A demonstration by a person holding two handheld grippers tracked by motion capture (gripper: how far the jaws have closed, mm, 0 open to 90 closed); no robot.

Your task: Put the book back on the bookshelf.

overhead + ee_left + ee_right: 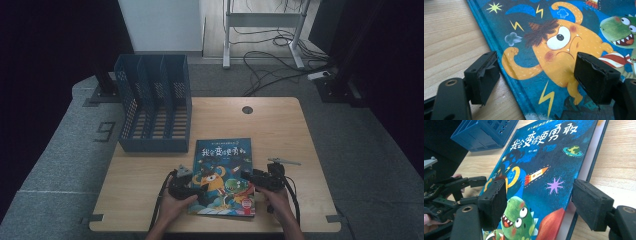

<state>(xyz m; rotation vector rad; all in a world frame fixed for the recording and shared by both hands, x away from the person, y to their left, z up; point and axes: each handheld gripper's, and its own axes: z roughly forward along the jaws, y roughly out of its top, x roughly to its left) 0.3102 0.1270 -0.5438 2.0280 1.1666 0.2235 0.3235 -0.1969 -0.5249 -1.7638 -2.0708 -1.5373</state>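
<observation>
The book (224,176) lies flat at the bottom middle of the table (280,130), and with both the left gripper (199,190) and right gripper (248,176) wide open and holding nothing, a pinch might just slide off its thin edge.

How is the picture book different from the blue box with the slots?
The picture book lies flat on the table, while the blue file rack stands up with tall walls. The picture book has a colourful cover with monsters, a rocket and stars; the blue file rack is plain, with small holes in its walls. The picture book lies between the two grippers; the blue file rack sits farther back. Both are mostly blue and rest on the same table.
</observation>
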